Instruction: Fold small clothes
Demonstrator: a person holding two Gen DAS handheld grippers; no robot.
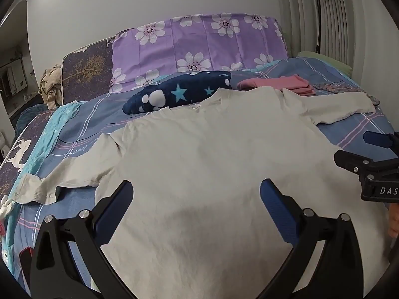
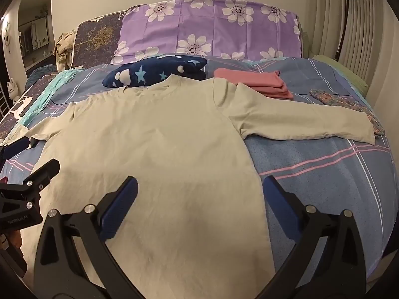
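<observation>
Cream cotton long-sleeved shirt (image 2: 159, 149) lies flat, sleeves out, on blue plaid bed (image 2: 324, 174). Left tongs (image 1: 195, 199), right tongs (image 2: 200, 195) spread above hem. Light, limp; likely pinch hem corners.

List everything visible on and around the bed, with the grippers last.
T-shirt: one, cream, spread flat on the bed, sleeves out.
Folded garment: one, pink, behind the right sleeve.
Star blanket: one, navy, behind the collar.
Floral cloth: one, small-patterned, at the right sleeve's end.
Pillow: one, purple with white flowers, at the headboard.
Bedsheet: one, blue plaid.
Lamp: one, black, right wall.
Left gripper: open, above the hem.
Right gripper: open, above the right hem edge.
</observation>
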